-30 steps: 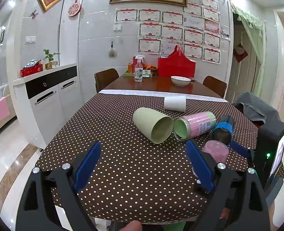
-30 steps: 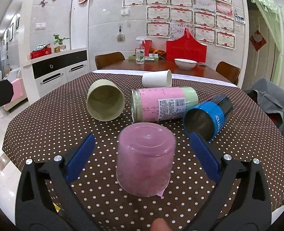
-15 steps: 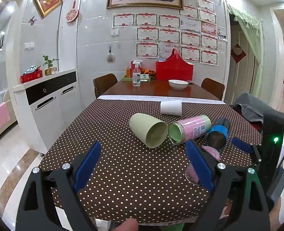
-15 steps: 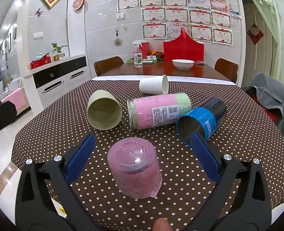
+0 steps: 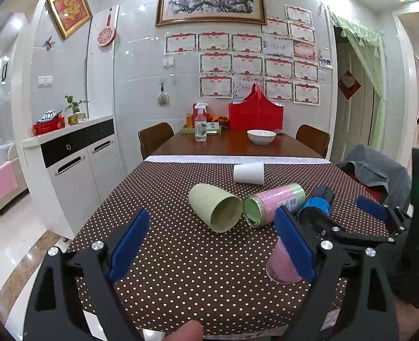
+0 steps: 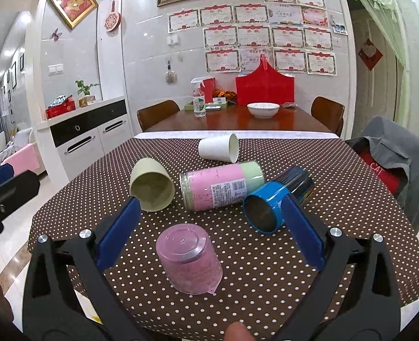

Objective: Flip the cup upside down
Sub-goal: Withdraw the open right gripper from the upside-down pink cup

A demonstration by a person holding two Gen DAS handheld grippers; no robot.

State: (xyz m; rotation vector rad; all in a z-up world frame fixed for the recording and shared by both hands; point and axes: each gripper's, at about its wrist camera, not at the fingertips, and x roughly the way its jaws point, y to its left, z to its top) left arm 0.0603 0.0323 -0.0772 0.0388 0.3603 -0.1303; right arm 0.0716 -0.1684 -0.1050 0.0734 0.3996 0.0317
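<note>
A pink translucent cup (image 6: 188,258) stands upside down on the dotted tablecloth, near the table's front edge. It also shows in the left wrist view (image 5: 282,261), partly behind my left gripper's right finger. My right gripper (image 6: 209,231) is open and empty, raised above and behind the pink cup, apart from it. My left gripper (image 5: 211,243) is open and empty over the tablecloth to the left of the cup. A pale green cup (image 6: 151,186) lies on its side with its mouth toward me.
A pink-and-green jar (image 6: 222,184), a blue cup (image 6: 275,199) and a white paper cup (image 6: 219,147) lie on their sides behind the pink cup. A chair with grey cloth (image 6: 394,156) is at the right. A white cabinet (image 5: 76,164) stands left.
Both grippers have pulled back and up from the table. The pink cup stays upside down and now looks smaller and lower between my right fingers.
</note>
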